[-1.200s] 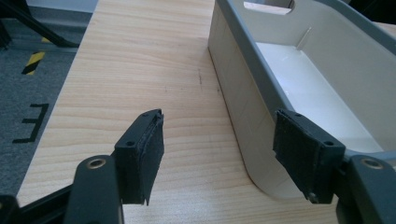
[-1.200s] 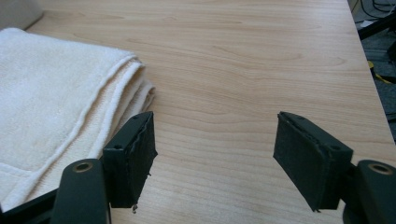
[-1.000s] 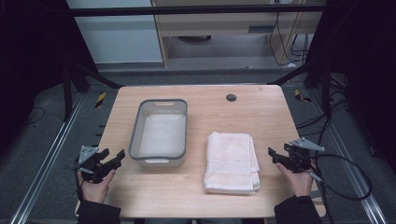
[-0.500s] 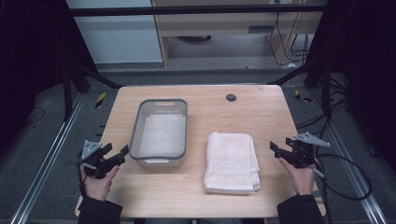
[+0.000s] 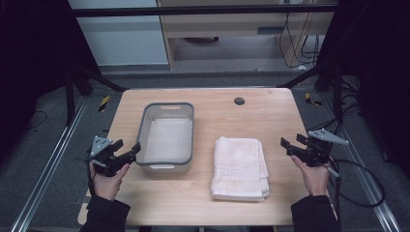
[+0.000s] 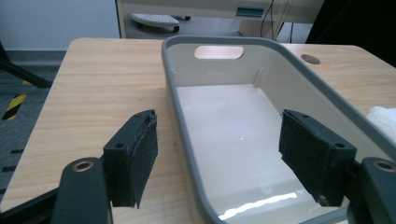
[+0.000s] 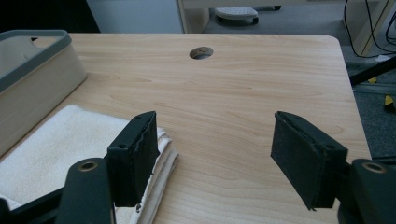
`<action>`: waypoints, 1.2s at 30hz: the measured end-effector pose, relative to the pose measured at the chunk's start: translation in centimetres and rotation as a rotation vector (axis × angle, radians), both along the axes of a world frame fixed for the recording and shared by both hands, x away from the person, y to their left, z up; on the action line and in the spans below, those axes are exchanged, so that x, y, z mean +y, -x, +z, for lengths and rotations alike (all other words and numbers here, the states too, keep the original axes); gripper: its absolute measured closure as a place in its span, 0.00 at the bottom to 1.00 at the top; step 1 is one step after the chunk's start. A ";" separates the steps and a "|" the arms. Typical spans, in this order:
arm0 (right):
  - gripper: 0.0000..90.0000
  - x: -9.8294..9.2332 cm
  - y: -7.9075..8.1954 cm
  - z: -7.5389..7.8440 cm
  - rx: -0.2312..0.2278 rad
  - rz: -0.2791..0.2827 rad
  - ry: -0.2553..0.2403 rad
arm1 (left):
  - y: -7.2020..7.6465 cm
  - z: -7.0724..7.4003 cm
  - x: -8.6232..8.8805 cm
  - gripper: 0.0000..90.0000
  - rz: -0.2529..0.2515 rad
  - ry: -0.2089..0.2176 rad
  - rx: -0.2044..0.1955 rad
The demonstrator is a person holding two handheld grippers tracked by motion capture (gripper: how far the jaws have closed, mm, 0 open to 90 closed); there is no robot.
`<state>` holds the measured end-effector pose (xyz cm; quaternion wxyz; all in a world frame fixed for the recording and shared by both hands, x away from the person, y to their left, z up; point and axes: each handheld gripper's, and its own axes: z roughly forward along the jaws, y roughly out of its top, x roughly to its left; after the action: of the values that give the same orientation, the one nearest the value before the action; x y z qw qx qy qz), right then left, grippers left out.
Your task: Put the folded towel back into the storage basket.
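A grey-rimmed, empty plastic bin (image 5: 191,130) stands left of centre on the wooden table (image 5: 270,111). A folded white towel (image 5: 239,166) lies flat to its right. My left gripper (image 5: 126,146) hovers open at the bin's near left corner. In the left gripper view its jaws (image 6: 224,156) straddle the bin's left rim (image 6: 180,112) without touching it; they have just been opening. My right gripper (image 5: 291,141) hangs open to the right of the towel. In the right gripper view its jaws (image 7: 222,158) hold nothing, and the towel (image 7: 56,144) lies by the left jaw.
A round cable hole (image 5: 239,101) sits near the table's far edge. Bare wood stretches beyond the towel and between the towel and the right edge. Metal rails run along the floor on both sides, and a cable trails from the right gripper.
Both hands have lifted off the table. The left gripper has moved up and toward the bin's corner, its jaws slightly wider. The right gripper has risen beside the towel.
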<state>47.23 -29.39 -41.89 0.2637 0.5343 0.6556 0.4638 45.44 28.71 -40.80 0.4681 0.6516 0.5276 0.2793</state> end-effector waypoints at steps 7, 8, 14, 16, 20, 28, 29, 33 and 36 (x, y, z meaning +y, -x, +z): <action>0.37 0.0 -0.1 1.0 -0.014 0.017 -0.011 | -0.3 0.4 -1.6 0.31 -0.033 -0.008 -0.011; 0.37 0.0 -0.2 1.1 -0.018 0.021 -0.011 | -0.3 0.4 -1.9 0.31 -0.037 -0.007 -0.014; 0.37 0.6 -0.5 2.0 -0.028 0.042 -0.010 | -0.8 0.9 -3.6 0.32 -0.072 -0.006 -0.023; 0.37 0.8 -0.7 2.2 -0.028 0.049 -0.011 | -0.9 1.0 -3.8 0.32 -0.076 -0.006 -0.023; 0.36 1.0 -1.0 2.4 -0.025 0.059 -0.010 | -0.9 1.5 -5.0 0.33 -0.100 -0.005 -0.033; 0.36 1.2 -1.4 3.0 -0.034 0.072 -0.019 | -1.1 1.8 -7.8 0.33 -0.166 -0.035 -0.040; 0.36 1.2 -1.4 3.0 -0.034 0.072 -0.019 | -1.1 1.8 -7.8 0.33 -0.166 -0.035 -0.040; 0.36 1.4 -1.7 3.2 -0.034 0.086 -0.015 | -1.1 1.8 -8.7 0.34 -0.183 -0.037 -0.043; 0.36 1.5 -1.9 3.3 -0.031 0.095 -0.012 | -1.1 1.8 -9.3 0.34 -0.196 -0.036 -0.040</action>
<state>49.13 -27.86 -38.61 0.2485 0.4968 0.6733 0.4879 46.56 19.43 -39.04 0.4919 0.7026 0.4467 0.2548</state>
